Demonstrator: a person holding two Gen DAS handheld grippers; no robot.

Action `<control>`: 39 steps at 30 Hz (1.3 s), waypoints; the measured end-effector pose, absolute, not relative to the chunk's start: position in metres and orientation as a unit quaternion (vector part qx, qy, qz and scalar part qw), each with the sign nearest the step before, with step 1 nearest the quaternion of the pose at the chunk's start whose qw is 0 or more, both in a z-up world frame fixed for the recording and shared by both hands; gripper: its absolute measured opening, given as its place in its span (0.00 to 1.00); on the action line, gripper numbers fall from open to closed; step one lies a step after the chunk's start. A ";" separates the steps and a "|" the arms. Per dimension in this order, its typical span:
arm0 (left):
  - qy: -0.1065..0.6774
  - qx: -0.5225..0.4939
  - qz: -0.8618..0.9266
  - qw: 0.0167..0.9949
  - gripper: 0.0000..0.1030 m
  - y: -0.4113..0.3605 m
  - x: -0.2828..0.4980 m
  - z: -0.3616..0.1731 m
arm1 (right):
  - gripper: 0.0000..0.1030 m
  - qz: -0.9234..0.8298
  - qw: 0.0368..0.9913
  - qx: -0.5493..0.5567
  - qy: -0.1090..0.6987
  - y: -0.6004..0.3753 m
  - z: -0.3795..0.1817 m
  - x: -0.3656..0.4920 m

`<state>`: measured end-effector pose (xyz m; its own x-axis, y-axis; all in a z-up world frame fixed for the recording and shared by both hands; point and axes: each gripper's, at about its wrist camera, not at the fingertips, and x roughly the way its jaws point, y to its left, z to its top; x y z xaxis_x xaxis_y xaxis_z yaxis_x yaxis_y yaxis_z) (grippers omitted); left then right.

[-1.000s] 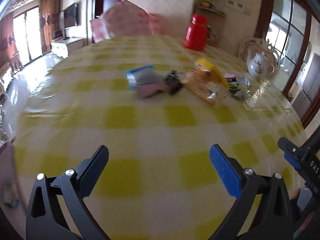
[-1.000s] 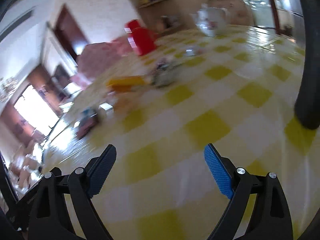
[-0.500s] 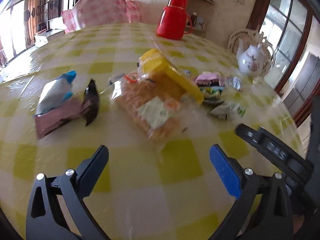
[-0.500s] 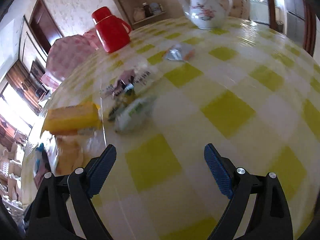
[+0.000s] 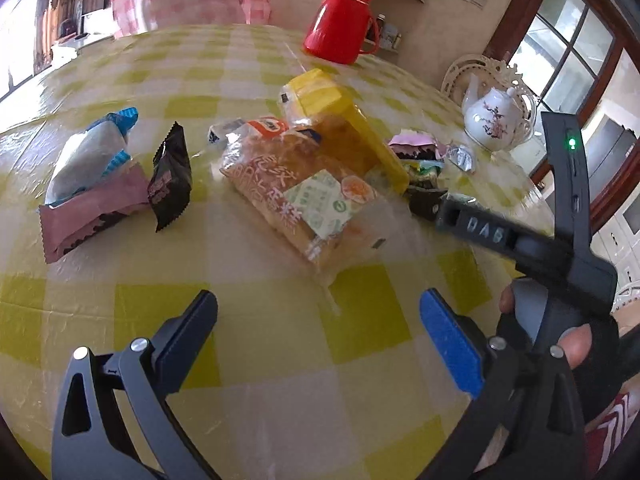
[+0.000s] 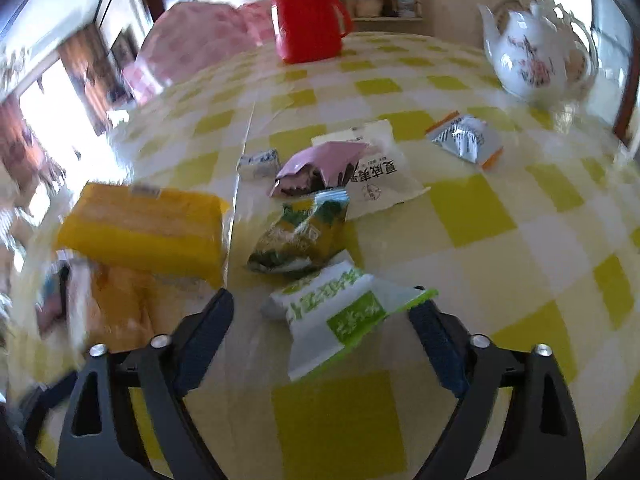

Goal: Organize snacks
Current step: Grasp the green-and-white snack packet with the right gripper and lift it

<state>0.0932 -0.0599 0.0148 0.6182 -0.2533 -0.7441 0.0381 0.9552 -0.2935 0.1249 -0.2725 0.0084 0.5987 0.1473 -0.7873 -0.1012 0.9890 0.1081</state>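
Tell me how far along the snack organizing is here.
Nothing looks sorted: everything lies scattered on the checked table. In hand: the right claw, jaws just closing, straddles the green-and-white packet, not yet gripped. The left claw is open, empty. Left: the bread bag, yellow pack and the rest.

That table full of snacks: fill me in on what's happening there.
A person holds a pair of tongs in each hand over a yellow checked table strewn with wrapped snacks. The right tongs have just been closing around a white-and-green packet, which lies between the fingers; contact isn't clear yet. The left tongs are open and empty, short of the big cake bag. Nothing looks sorted yet; a red flask and a teapot stand behind.
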 end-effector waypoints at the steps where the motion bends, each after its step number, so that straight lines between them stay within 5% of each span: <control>1: 0.429 -0.125 -0.082 0.891 0.98 -0.060 0.093 0.015 | 0.53 0.056 0.896 0.013 0.440 -0.272 0.009 0.123; 2: 0.430 -0.124 -0.082 0.891 0.98 -0.059 0.093 0.015 | 0.31 0.052 0.897 0.011 0.438 -0.273 0.011 0.120; 3: 0.430 -0.122 -0.083 0.891 0.98 -0.059 0.092 0.015 | 0.31 0.050 0.899 0.014 0.434 -0.276 0.012 0.117; 4: 0.431 -0.119 -0.084 0.890 0.98 -0.059 0.092 0.015 | 0.13 0.044 0.902 0.019 0.429 -0.280 0.014 0.110; 10: 0.430 -0.120 -0.082 0.891 0.98 -0.057 0.093 0.016 | 0.02 0.040 0.911 0.054 0.406 -0.296 0.020 0.061; 13: 0.429 -0.124 -0.081 0.891 0.98 -0.057 0.093 0.016 | 0.03 0.060 0.911 0.090 0.398 -0.305 0.022 0.044; 18: 0.430 -0.118 -0.078 0.892 0.98 -0.058 0.094 0.016 | 0.29 0.107 0.886 0.117 0.435 -0.315 0.020 0.033; 19: 0.431 -0.117 -0.078 0.892 0.98 -0.059 0.094 0.016 | 0.72 0.106 0.886 0.115 0.437 -0.316 0.021 0.028; 20: 0.431 -0.115 -0.077 0.892 0.98 -0.059 0.094 0.016 | 0.95 0.100 0.888 0.122 0.433 -0.318 0.022 0.023; 25: 0.432 -0.112 -0.076 0.892 0.98 -0.060 0.094 0.016 | 0.96 0.033 0.906 0.172 0.385 -0.344 0.028 0.011; 35: 0.434 -0.109 -0.077 0.891 0.98 -0.061 0.093 0.016 | 0.94 -0.025 0.887 0.144 0.437 -0.335 0.010 0.088; 36: 0.436 -0.106 -0.076 0.890 0.98 -0.062 0.093 0.016 | 0.89 -0.032 0.889 0.121 0.440 -0.331 0.009 0.087; 38: 0.438 -0.100 -0.075 0.890 0.98 -0.063 0.093 0.016 | 0.51 -0.058 0.895 0.057 0.439 -0.323 0.008 0.083; 39: 0.439 -0.096 -0.075 0.890 0.98 -0.064 0.093 0.016 | 0.46 -0.060 0.895 0.048 0.439 -0.324 0.008 0.080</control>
<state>0.0928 -0.0638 0.0159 0.6035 -0.2174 -0.7671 0.0483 0.9703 -0.2370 0.0804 -0.3238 0.0081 0.6083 -0.0650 -0.7911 0.1490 0.9883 0.0333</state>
